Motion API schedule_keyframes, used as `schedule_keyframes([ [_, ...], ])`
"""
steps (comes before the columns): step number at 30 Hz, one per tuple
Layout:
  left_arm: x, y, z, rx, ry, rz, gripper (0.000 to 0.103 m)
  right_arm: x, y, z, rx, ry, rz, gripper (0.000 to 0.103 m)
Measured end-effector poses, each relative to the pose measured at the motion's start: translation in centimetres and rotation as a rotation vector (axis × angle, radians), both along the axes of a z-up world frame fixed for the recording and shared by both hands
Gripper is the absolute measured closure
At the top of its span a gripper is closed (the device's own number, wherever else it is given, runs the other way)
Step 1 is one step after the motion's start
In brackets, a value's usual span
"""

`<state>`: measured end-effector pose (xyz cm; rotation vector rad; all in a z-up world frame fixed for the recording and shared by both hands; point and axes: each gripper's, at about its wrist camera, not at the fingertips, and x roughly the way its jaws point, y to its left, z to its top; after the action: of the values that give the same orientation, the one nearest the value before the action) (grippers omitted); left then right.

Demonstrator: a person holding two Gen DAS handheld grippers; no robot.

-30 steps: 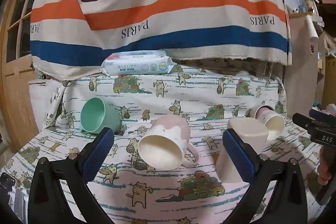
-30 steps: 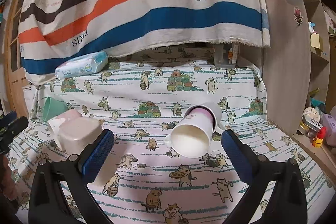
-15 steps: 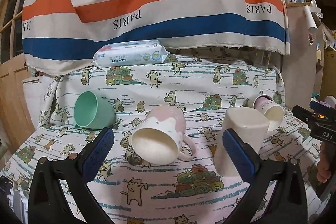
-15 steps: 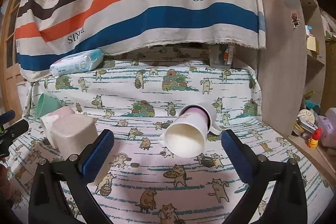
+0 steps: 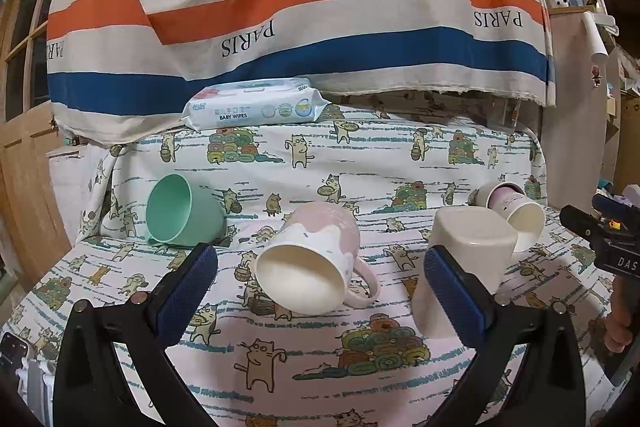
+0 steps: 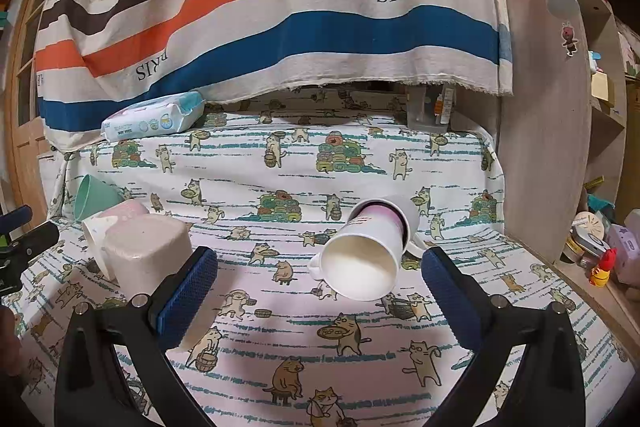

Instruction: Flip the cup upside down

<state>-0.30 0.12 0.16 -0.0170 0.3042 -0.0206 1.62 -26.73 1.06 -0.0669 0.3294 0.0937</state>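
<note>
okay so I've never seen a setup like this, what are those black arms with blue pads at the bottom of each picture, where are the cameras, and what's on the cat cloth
There is no robot here. A person holds one pair of hand-operated tongs in each hand, and a wide-angle camera on each looks forward along its two fingers. The black arms with blue pads are those fingers.

One picture comes from the left tongs, the other from the right tongs. Both are open and hold nothing.

On the cat-print cloth lie three cups on their sides: a green cup, a pink and white mug straight ahead of the left tongs, and a white and purple mug ahead of the right tongs. A beige square cup between the mugs stands upside down. A pack of baby wipes sits at the back, below a striped cloth.
</note>
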Motion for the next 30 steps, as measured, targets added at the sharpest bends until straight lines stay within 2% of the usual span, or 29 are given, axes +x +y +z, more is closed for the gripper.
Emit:
schedule_keyframes([
  [30, 0.04, 0.38, -0.04, 0.002, 0.005, 0.017, 0.0, 0.02, -0.04, 0.08, 0.0, 0.001, 0.001, 0.0],
])
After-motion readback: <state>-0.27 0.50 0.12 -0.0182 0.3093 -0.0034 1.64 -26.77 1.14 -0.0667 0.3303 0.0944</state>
